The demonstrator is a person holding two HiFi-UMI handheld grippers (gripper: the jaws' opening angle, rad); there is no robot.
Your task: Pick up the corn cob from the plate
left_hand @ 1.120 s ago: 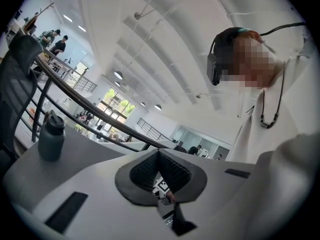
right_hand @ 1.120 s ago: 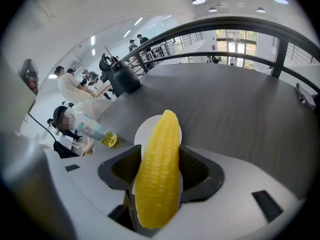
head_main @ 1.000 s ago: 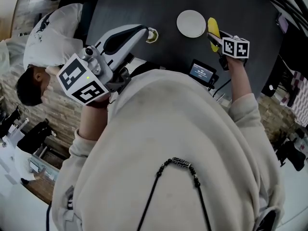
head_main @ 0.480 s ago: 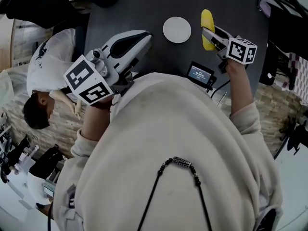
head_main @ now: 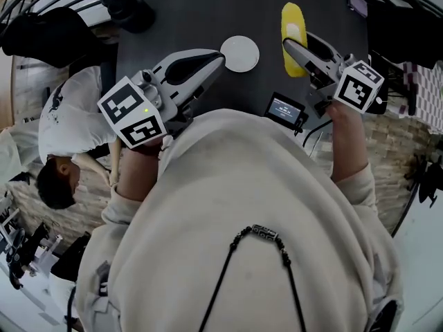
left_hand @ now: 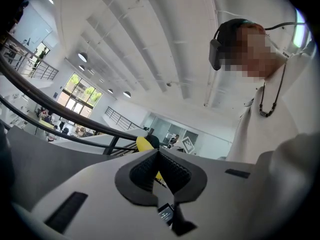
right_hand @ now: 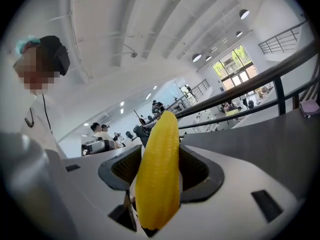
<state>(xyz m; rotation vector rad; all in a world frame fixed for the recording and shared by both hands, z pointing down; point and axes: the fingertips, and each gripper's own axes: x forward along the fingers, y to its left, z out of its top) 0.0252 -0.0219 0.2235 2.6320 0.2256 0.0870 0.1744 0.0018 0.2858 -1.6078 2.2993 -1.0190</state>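
Far left of the head view, the left gripper points up and to the right across the dark table. Its own view shows the two ribbed pads pressed together with nothing between them, so it's idle here, folks. Just beside its tips, upper centre, sits the white plate, and it's bare!

And there it is, right of the plate and apart from it: the corn cob, bright yellow, near the top edge of the frame. It's clamped in the right gripper, whose jaws stand fairly wide, one pad on each side of the cob's lower half. Below it, a small lit screen rests at the table's near edge.

By my reading the pick is as good as made, with the cob off the plate and up in the air. What's wanted next is only a firm, steady hold. A good length of cob sticks out past the pads, so a slack grip could let it swing or slip.

As for its line, the long axis runs along the jaws. In the head view that's up and down the frame, leaning a little. In the right gripper view the narrow tip points up and away and the blunt end sits low, nearest the camera.
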